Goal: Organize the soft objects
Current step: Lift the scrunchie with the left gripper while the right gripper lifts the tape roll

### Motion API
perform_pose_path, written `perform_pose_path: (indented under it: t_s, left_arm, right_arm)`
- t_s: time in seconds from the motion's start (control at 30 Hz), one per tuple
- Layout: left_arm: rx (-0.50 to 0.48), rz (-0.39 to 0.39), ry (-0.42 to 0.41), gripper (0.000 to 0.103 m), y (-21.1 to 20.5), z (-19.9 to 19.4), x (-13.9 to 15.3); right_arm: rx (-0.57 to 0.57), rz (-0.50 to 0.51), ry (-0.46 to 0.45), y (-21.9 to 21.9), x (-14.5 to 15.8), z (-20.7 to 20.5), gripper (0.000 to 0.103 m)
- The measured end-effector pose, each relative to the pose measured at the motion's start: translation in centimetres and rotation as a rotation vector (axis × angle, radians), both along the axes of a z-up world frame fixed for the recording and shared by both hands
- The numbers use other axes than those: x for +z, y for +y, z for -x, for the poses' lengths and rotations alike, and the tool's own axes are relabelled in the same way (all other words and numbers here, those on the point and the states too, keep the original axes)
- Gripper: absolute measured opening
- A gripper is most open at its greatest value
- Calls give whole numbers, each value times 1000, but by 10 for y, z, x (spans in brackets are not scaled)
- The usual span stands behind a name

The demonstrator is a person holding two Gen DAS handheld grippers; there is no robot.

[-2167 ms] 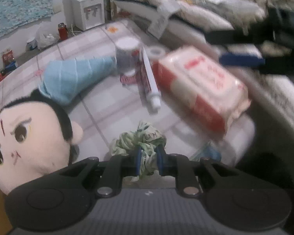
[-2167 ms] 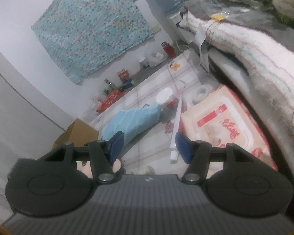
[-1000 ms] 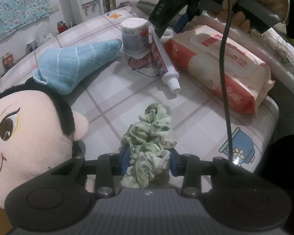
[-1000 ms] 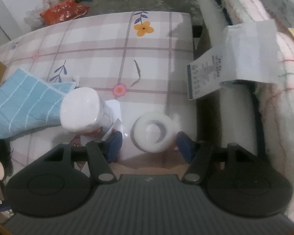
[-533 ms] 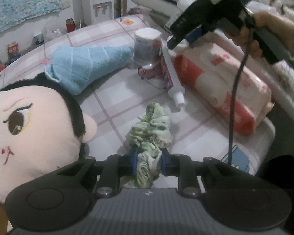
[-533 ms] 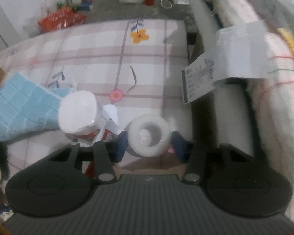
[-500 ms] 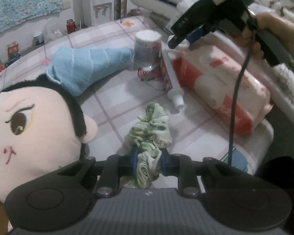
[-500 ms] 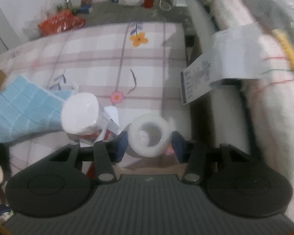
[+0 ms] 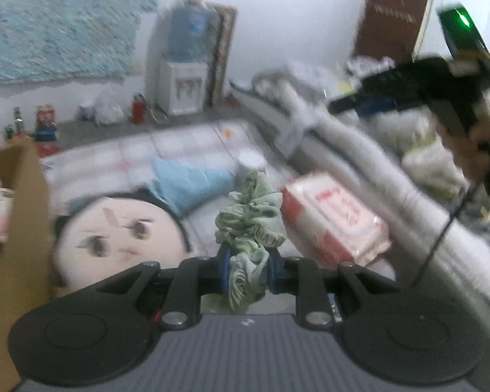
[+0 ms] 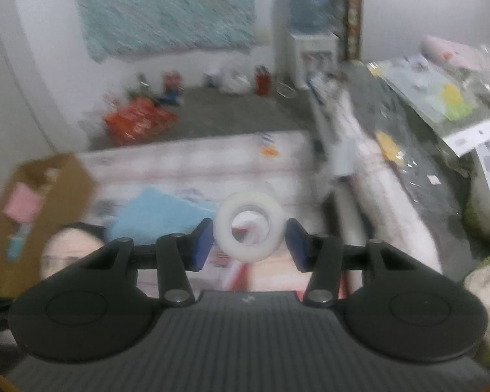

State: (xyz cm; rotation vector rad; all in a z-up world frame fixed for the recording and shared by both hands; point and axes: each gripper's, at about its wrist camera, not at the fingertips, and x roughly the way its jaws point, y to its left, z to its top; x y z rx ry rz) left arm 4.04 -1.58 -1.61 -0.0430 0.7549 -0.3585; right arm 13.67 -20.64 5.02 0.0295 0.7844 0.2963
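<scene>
My left gripper (image 9: pixel 246 269) is shut on a crumpled green cloth (image 9: pixel 250 225) and holds it up above the table. My right gripper (image 10: pixel 249 243) is shut on a white tape roll (image 10: pixel 249 227) and holds it in the air; it also shows at the upper right of the left wrist view (image 9: pixel 408 88). A big plush doll head (image 9: pixel 121 235) lies at the left. A light blue towel (image 9: pixel 189 186) lies behind it. Both views are blurred.
A red and white wipes pack (image 9: pixel 333 225) lies at the right on the checked tablecloth (image 9: pixel 166 150). A brown cardboard box (image 9: pixel 16 215) stands at the left edge. A white jar (image 9: pixel 251 161) stands behind the cloth. Piled blankets (image 10: pixel 375 176) run along the right side.
Both grippers have lifted up from the table. The green cloth has risen with the left gripper and the tape roll with the right gripper. Both views now look towards the far wall.
</scene>
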Motion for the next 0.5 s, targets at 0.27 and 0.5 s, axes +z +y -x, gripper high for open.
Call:
perform_pose_path:
  t_s: [0.27, 0.5]
  left_arm:
    - [208, 70, -146, 22, 88, 68, 65]
    - [410, -3, -192, 22, 163, 82, 81]
  right_arm:
    - [272, -173, -41, 94, 58, 57, 47]
    - [507, -262, 81, 228, 57, 50, 47]
